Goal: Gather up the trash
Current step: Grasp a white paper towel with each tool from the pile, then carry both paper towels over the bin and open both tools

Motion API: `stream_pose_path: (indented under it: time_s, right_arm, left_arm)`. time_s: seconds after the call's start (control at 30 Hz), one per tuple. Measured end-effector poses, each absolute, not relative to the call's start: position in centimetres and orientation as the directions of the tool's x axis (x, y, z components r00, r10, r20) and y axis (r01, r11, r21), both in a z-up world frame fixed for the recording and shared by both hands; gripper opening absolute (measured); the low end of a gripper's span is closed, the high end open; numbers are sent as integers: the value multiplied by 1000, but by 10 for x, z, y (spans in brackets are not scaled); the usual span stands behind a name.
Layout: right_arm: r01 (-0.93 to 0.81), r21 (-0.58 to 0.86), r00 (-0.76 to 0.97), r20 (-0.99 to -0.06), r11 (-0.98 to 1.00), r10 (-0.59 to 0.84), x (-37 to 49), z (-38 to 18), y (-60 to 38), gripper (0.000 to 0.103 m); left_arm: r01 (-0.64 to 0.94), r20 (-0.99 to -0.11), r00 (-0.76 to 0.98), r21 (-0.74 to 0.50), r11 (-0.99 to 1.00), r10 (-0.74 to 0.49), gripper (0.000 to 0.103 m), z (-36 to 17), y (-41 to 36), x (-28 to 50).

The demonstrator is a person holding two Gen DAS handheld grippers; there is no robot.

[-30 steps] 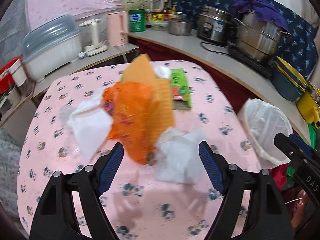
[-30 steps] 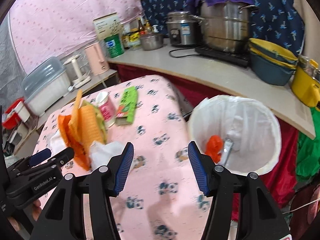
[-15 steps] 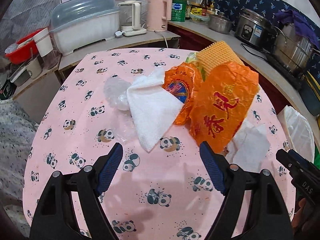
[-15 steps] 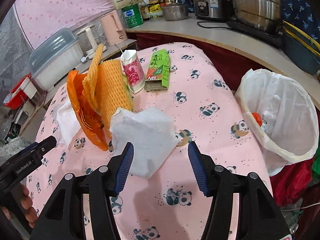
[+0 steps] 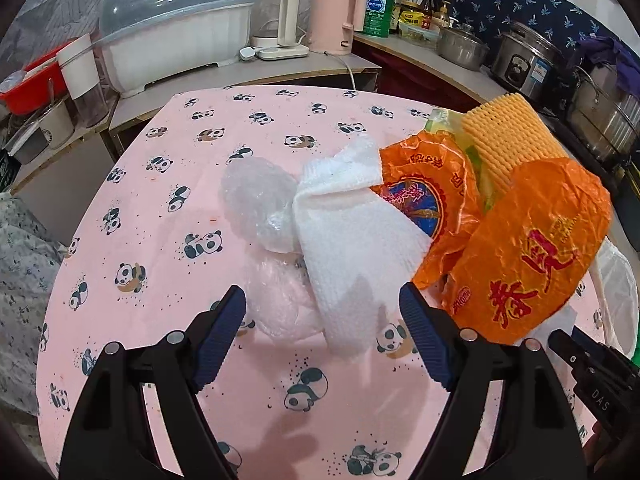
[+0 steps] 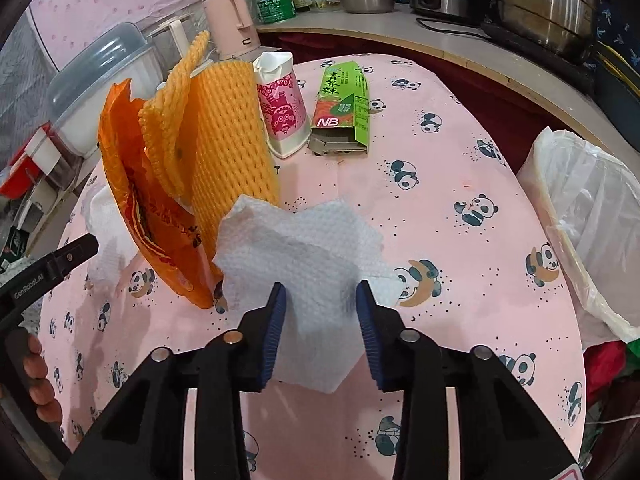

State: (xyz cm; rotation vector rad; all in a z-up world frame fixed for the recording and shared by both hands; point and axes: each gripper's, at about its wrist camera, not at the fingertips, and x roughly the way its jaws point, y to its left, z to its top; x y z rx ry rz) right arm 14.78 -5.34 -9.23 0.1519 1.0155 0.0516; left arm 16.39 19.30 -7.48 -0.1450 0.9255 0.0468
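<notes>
Trash lies piled on the pink panda tablecloth (image 6: 460, 160). My right gripper (image 6: 320, 312) is low over a white tissue (image 6: 304, 248); its jaws are closing with the tissue between them, and the pads show no clear press. My left gripper (image 5: 324, 320) stands open just above a white paper towel (image 5: 352, 232) and a clear bubble wrap (image 5: 256, 200). Right of those stand orange wrappers (image 5: 532, 252) and a yellow foam net (image 5: 504, 132). A pink paper cup (image 6: 282, 112) and a green box (image 6: 344, 104) sit farther back.
A bin lined with a white bag (image 6: 592, 216) stands off the table's right edge. Counters behind hold a kettle (image 5: 336, 16), a covered dish rack (image 5: 172, 32) and steel pots (image 6: 544, 4). A hand (image 6: 38, 380) holds the left gripper at the right wrist view's left edge.
Both grippers have come down closer to the trash. The left one swung over to the paper towel and bubble wrap. The right one's jaws have narrowed around the white tissue.
</notes>
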Motion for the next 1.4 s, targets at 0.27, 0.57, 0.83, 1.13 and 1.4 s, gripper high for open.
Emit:
stream_pose_path:
  time_s: [0.27, 0.57, 0.83, 1.13, 1.4]
  right_arm:
    - [14, 140, 527, -842, 990, 112, 147, -90, -51, 9]
    - [12, 155, 588, -800, 988, 119, 134, -59, -59, 7]
    - [17, 177, 668, -734, 984, 121, 116, -19, -74, 7]
    - [41, 193, 734, -672, 980, 101, 90, 16, -99, 7]
    - [90, 211, 767, -638, 973, 67, 67, 33, -129, 7]
  left_arm:
    - [-65, -826, 559, -129, 989, -71, 34, -92, 185, 182]
    - [-44, -813, 573, -155, 987, -102, 2, -75, 177, 165]
    - [5, -770, 624, -166, 986, -132, 2, -33, 157, 133]
    - [110, -722, 663, -169, 979, -199, 2, 6, 116, 104]
    - [222, -696, 667, -154, 963, -266, 2, 27, 64, 91]
